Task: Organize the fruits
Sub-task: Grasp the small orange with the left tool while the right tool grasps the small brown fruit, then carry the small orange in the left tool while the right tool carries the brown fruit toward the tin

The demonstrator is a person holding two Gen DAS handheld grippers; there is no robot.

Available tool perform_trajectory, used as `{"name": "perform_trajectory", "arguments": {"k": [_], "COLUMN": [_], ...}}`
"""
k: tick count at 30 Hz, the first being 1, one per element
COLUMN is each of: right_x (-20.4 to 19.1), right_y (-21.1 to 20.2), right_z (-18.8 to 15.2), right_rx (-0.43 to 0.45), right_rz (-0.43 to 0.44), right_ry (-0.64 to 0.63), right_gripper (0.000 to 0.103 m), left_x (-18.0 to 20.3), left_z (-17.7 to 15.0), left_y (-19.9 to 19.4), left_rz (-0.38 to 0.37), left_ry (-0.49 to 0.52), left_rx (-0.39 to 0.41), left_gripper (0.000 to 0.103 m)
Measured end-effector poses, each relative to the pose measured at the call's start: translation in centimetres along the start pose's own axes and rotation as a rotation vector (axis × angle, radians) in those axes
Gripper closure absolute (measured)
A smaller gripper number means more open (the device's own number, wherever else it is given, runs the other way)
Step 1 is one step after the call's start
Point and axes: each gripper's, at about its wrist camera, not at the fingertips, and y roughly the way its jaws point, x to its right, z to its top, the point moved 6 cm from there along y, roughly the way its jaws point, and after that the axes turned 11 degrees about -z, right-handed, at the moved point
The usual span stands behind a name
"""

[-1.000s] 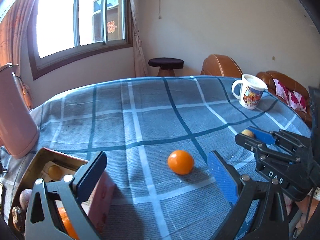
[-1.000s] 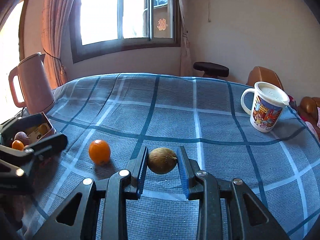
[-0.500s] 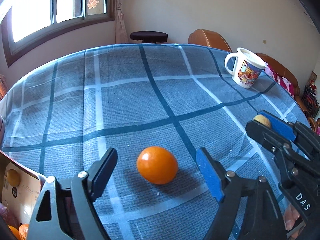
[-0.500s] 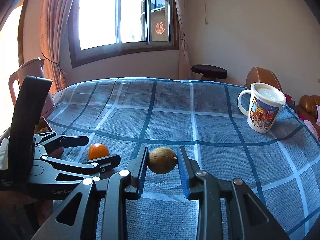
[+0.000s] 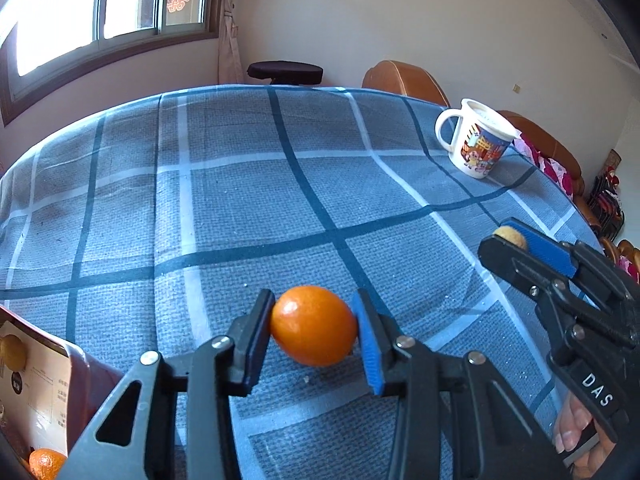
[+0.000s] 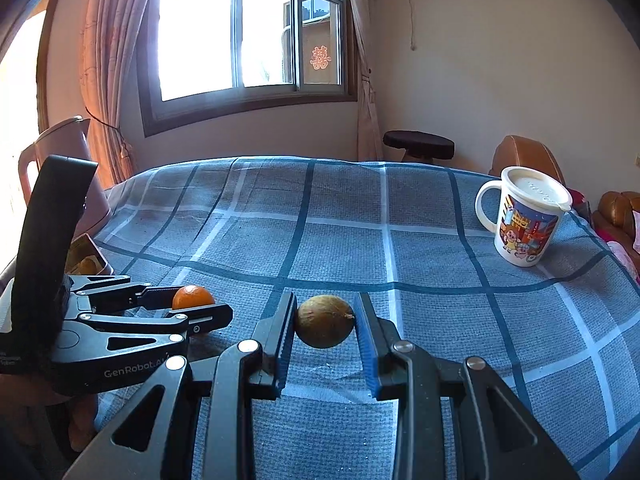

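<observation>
My left gripper [image 5: 314, 326] is shut on an orange [image 5: 314, 325] low over the blue checked tablecloth; it also shows in the right wrist view [image 6: 192, 304] with the orange [image 6: 193, 297] between its fingers. My right gripper [image 6: 325, 322] is shut on a round brown fruit [image 6: 325, 321] held just above the cloth; in the left wrist view the right gripper [image 5: 516, 240] shows at the right with the brown fruit [image 5: 509, 236] peeking out. A fruit box [image 5: 40, 380] at the lower left holds another orange [image 5: 46, 462] and a yellowish fruit [image 5: 12, 352].
A white cartoon mug [image 6: 526, 218] stands at the table's far right; it also shows in the left wrist view [image 5: 476, 142]. A pink kettle [image 6: 70, 168] stands at the far left beside the box [image 6: 86, 258]. Beyond the table are a dark stool [image 6: 418, 146] and brown sofa [image 6: 524, 156].
My left gripper swung from over the box to the orange, moved in around it, and closed on it. My right gripper stayed shut on the brown fruit, almost still.
</observation>
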Motion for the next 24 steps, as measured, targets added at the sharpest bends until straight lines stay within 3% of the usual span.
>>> {"name": "perform_trajectory", "arguments": {"k": [24], "right_x": [0.2], "right_y": [-2.7], "right_z": [0.7], "right_rx": [0.14], "right_rz": [0.011], "right_ry": [0.021], "right_gripper": [0.072], "left_x": [0.3], "left_z": [0.5], "left_y": [-3.4], "left_rz": [0.051], "left_ry": [0.029], "left_rx": [0.164], "left_gripper": [0.061]}}
